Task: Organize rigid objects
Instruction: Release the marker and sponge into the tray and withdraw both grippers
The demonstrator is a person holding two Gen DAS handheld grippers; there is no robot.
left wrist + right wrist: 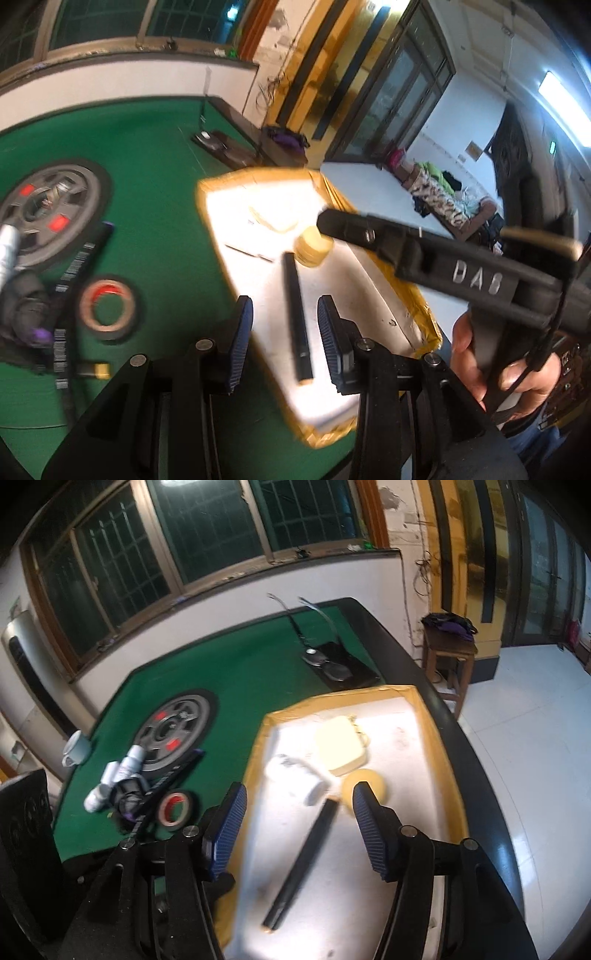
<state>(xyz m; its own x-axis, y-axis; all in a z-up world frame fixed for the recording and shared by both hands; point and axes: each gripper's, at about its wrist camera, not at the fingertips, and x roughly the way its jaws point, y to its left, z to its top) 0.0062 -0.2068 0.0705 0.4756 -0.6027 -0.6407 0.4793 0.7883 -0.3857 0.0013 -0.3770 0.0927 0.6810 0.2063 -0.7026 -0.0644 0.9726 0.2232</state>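
Both grippers, left (284, 332) and right (299, 827), hover with jaws spread over the black bar (303, 860): stiff, light, probably slick; pinch mid-length.

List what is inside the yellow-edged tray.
The tray holds a black stick, a white box, a pale yellow slab and a round yellow piece, partly hidden behind the right gripper finger.
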